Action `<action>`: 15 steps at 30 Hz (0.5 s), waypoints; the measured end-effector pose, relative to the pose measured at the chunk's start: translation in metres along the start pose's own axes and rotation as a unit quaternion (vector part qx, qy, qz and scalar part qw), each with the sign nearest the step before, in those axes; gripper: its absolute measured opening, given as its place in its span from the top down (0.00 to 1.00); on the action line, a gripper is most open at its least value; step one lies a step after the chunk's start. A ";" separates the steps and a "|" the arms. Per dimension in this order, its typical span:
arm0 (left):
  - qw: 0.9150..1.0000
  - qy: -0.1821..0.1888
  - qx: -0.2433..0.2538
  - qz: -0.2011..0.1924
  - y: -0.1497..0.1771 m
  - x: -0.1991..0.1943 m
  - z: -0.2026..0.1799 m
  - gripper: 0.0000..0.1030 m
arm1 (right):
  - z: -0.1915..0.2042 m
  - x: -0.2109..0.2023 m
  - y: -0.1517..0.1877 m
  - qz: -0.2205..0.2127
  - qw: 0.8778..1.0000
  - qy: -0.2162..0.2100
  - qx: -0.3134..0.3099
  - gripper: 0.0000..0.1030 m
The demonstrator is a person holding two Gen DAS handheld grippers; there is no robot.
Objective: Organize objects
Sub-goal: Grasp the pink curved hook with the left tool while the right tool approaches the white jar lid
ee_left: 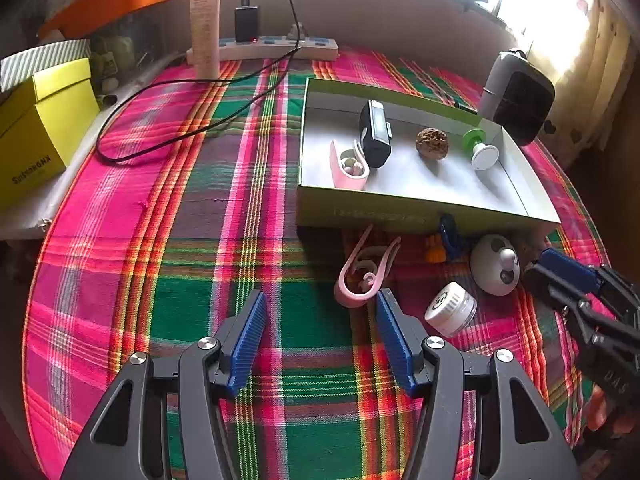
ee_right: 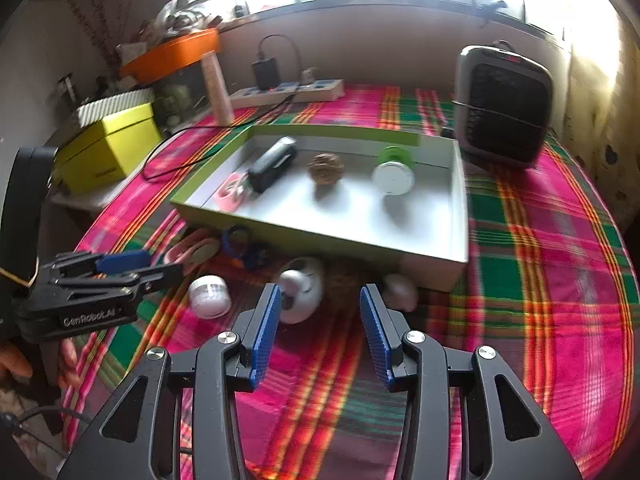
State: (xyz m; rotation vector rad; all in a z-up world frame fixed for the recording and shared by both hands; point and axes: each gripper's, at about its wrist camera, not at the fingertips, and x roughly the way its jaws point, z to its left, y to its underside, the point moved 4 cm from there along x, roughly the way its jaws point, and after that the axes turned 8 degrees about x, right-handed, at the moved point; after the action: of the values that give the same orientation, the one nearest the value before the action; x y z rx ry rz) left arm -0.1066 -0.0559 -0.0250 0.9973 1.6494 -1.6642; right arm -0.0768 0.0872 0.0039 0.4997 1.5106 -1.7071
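Note:
A green-sided box lid tray (ee_left: 420, 210) (ee_right: 320, 238) lies on the plaid cloth. It holds a pink clip (ee_left: 349, 166), a black device (ee_left: 375, 133), a walnut (ee_left: 431, 143) (ee_right: 325, 168) and a green-and-white spool (ee_left: 480, 148) (ee_right: 392, 172). In front of it lie another pink clip (ee_left: 362, 274), a blue-and-orange piece (ee_left: 446, 240), a white panda-faced object (ee_left: 495, 264) (ee_right: 300, 288) and a small white jar (ee_left: 451, 309) (ee_right: 210, 295). My left gripper (ee_left: 320, 312) is open and empty beside the pink clip. My right gripper (ee_right: 318, 308) is open and empty, just before the panda object.
A yellow box (ee_left: 40, 128) stands at the left. A power strip (ee_left: 276, 49) with a black charger and cable (ee_left: 160, 136) lies at the back beside an upright tube (ee_left: 205, 28). A small heater (ee_right: 504, 108) stands at the back right.

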 end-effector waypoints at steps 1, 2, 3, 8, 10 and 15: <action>1.000 0.002 0.003 -0.001 -0.001 0.001 -0.001 0.46 | 0.004 0.001 0.001 0.003 1.000 -0.003 -0.004 0.59; 1.000 0.004 0.007 -0.002 -0.002 0.002 -0.002 0.46 | 0.006 0.001 0.002 0.004 1.000 -0.005 -0.006 0.59; 1.000 0.008 0.013 -0.004 -0.004 0.002 -0.004 0.46 | 0.008 0.001 0.003 0.005 1.000 -0.007 -0.008 0.59; 0.999 0.016 0.030 -0.008 -0.011 0.007 -0.011 0.46 | 0.014 0.002 0.007 0.010 1.000 -0.008 -0.019 0.59; 0.999 0.013 0.036 -0.011 -0.014 0.009 -0.011 0.46 | 0.015 0.003 0.008 0.012 1.000 -0.008 -0.019 0.59; 0.999 0.010 0.047 -0.016 -0.018 0.012 -0.012 0.46 | 0.020 0.007 0.009 0.019 1.000 -0.011 -0.023 0.59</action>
State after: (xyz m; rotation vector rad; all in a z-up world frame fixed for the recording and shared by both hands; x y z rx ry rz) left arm -0.1270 -0.0419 -0.0243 1.0401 1.6203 -1.7739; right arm -0.0701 0.0665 -0.0023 0.4818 1.5127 -1.6404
